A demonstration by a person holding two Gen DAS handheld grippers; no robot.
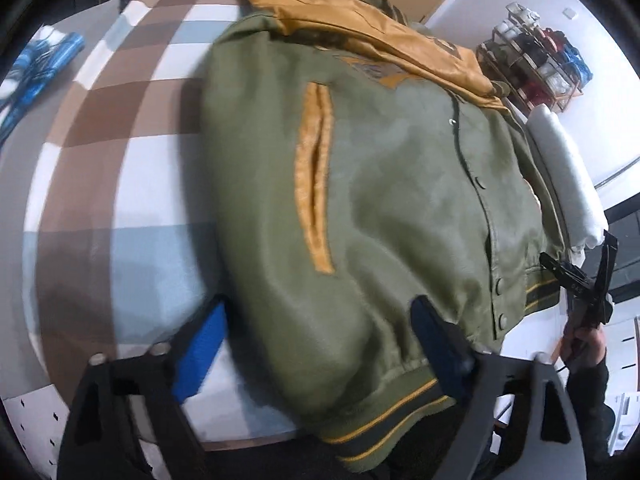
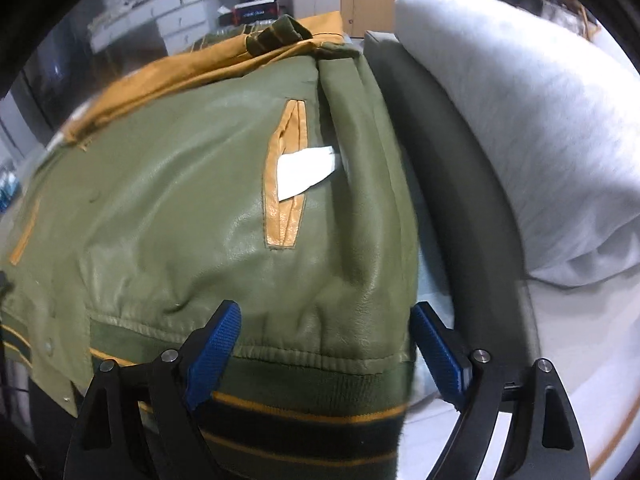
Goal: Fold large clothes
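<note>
Squarely on the checked bedcover [image 1: 120,120] lies the olive-green bomber jacket [image 1: 380,208], snapped shut down its front, with its mustard sleeve [image 1: 360,28] folded across the far end and its striped ribbed hem [image 1: 384,420] hanging at the near edge of the bed. In the left wrist view the left gripper [image 1: 320,344] stands released, its jaws straddling the near left corner of the jacket without pressing it: one blue pad sits over bare cover just beside the jacket's left edge, the other over the green shell above the hem. In the right wrist view the right gripper [image 2: 324,344] is likewise released, jaws wide over the near right corner, one pad above the shell and the other just past the jacket's right edge. A white slip [image 2: 308,172] pokes from the mustard-trimmed pocket [image 2: 286,176]. Close on the right a grey cushion [image 2: 460,184] and a white pillow [image 2: 520,128] crowd that edge, while to the left a broad stretch of cover lies bare.
</note>
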